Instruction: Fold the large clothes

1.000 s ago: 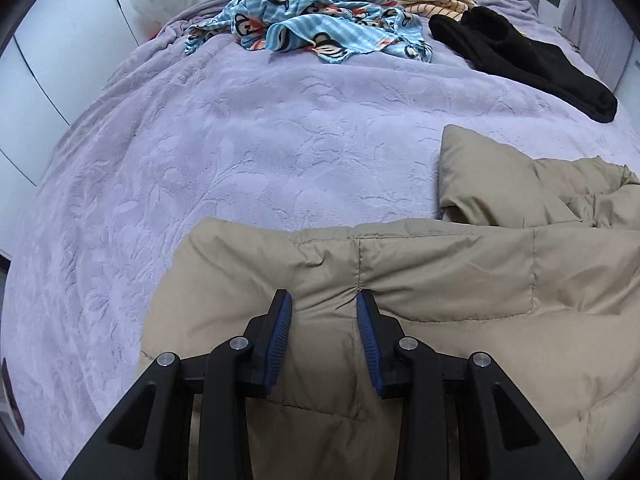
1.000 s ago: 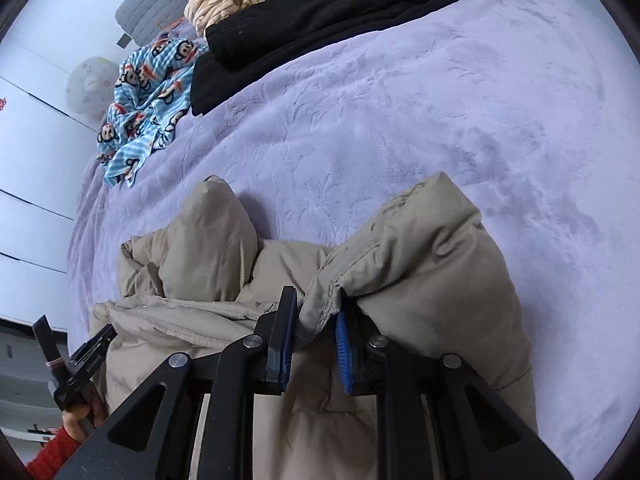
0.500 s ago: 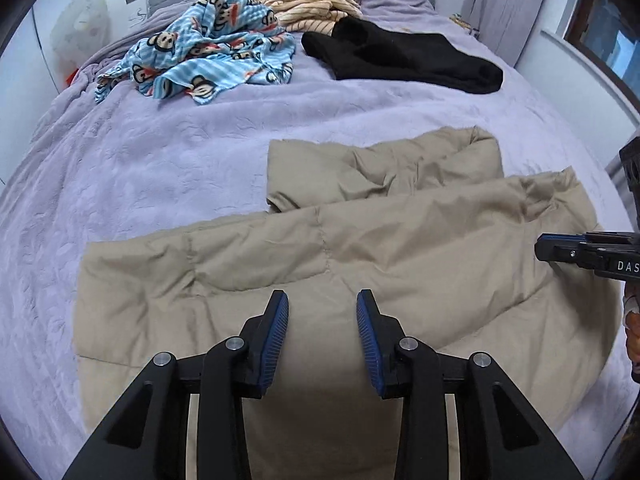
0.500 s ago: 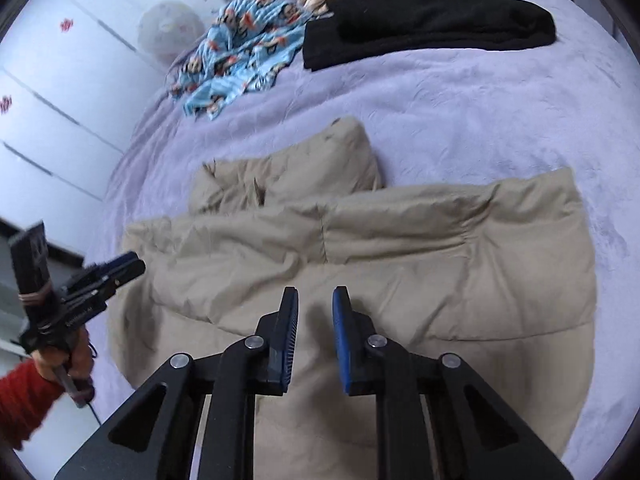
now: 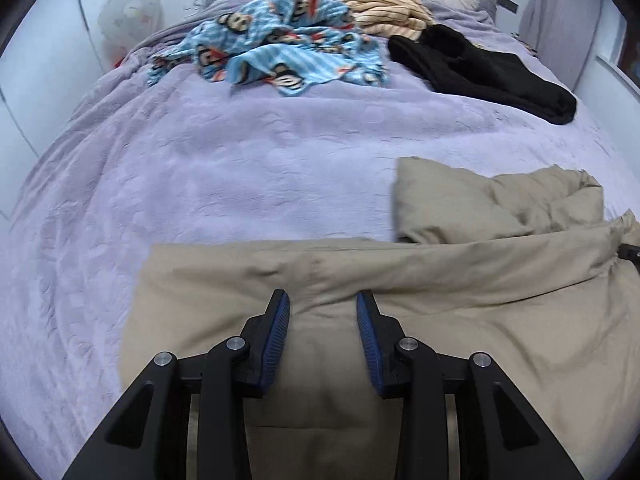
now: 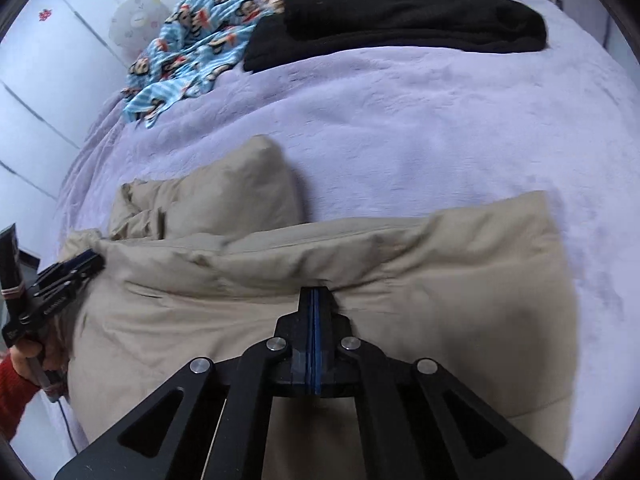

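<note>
Both grippers meet the tan jacket [image 5: 460, 280]: left gripper [image 5: 323, 300] wide, right gripper [image 6: 315, 292] closed.

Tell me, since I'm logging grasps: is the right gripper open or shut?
Shut: the right gripper has its blue pads pressed together, tips at a jacket fold.

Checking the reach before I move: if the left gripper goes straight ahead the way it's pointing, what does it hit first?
The left gripper, jaws open, would most likely meet the raised fold of the tan padded coat directly ahead. Beyond it lies the purple bedspread, though depth is hard to judge.
</note>
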Demonstrator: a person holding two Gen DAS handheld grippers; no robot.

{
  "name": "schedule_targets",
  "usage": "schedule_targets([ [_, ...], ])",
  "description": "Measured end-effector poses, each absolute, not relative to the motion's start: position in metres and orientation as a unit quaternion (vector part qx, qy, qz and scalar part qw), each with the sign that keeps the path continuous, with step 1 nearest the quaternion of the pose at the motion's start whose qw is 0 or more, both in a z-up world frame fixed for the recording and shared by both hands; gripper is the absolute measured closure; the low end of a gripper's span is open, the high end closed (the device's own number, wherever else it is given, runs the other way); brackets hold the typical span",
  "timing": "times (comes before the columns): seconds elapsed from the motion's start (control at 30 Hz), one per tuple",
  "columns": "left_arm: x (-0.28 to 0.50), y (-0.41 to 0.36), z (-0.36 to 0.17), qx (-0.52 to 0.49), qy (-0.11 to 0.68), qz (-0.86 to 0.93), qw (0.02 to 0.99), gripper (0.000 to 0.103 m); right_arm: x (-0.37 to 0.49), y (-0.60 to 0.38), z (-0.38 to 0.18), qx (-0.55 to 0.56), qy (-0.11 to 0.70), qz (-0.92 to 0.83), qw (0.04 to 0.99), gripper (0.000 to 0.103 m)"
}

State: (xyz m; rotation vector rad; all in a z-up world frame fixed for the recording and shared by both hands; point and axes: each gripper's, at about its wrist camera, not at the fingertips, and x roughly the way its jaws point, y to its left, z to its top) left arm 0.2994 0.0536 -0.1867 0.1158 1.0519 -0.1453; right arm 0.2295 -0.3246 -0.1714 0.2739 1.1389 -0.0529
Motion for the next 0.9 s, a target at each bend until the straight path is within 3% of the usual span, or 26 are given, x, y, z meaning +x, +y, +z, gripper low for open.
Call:
schedule_targets([
  [0.17, 0.313, 0.077, -0.212, 0.032, 0.513, -0.053, 0.856, 0.060, 0.220, -0.388, -0.202, 0.245, 0.531, -0.073, 0.808, 0.103],
  [0.33, 0.327, 0.064, -0.223, 0.040, 0.510, -0.038, 0.858, 0.059, 0.239, -0.386, -0.221, 0.240, 0.529, -0.095, 0.808, 0.103],
  [0.63, 0.291, 0.089, -0.164, 0.000, 0.527, 0.000, 0.850, 0.058, 0.211, -0.366, -0.168, 0.257, 0.515, -0.109, 0.811, 0.098],
  [0.7, 0.271, 0.092, -0.153, 0.004, 0.535, -0.003, 0.845, 0.058, 0.192, -0.355, -0.154, 0.259, 0.507, -0.099, 0.816, 0.095],
  [0.83, 0.228, 0.096, -0.147, 0.005, 0.563, -0.004, 0.826, 0.058, 0.145, -0.331, -0.139, 0.271, 0.504, -0.087, 0.815, 0.078],
  [0.9, 0.205, 0.096, -0.147, -0.001, 0.574, -0.002, 0.819, 0.058, 0.122, -0.319, -0.137, 0.276, 0.506, -0.084, 0.813, 0.076],
])
